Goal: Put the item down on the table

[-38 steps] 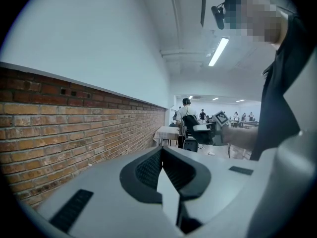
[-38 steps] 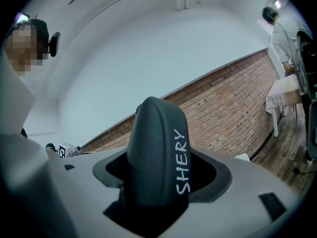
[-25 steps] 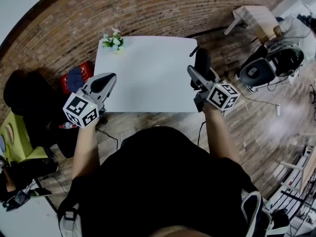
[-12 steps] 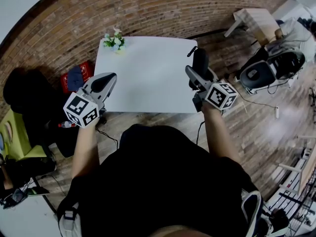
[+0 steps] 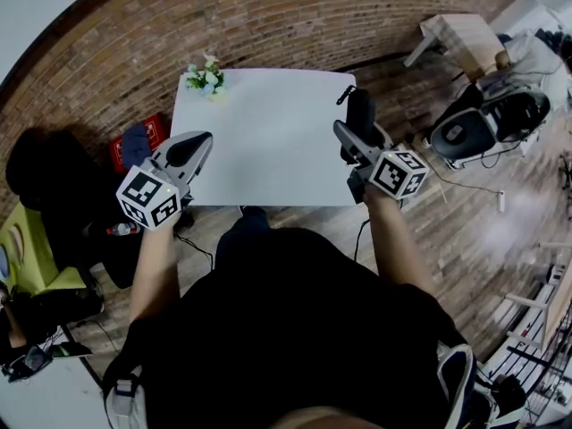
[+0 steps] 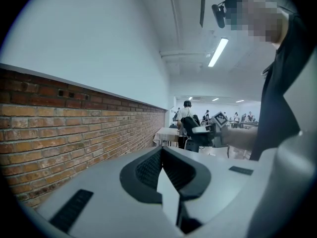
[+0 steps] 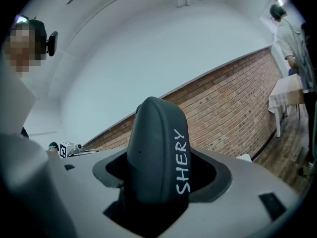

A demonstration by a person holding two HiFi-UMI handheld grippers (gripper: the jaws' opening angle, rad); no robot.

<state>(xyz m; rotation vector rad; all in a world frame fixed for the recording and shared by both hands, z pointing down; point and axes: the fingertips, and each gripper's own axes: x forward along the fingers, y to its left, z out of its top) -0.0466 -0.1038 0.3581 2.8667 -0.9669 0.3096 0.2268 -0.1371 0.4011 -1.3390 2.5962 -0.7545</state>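
Note:
A dark grey oblong case (image 7: 157, 152) with white lettering "SHERY" stands upright between the jaws of my right gripper (image 7: 153, 192), which is shut on it. In the head view the case (image 5: 361, 113) hangs in the right gripper (image 5: 355, 135) over the right edge of the white table (image 5: 268, 141), above its top. My left gripper (image 5: 186, 150) hovers at the table's near left corner. Its pads meet with nothing between them in the left gripper view (image 6: 161, 157).
A small pot of flowers (image 5: 206, 76) stands on the table's far left corner. A brick wall runs behind the table. A red box (image 5: 138, 141) lies on the floor to the left, and a dark chair (image 5: 487, 123) and a wooden table (image 5: 465, 34) stand to the right.

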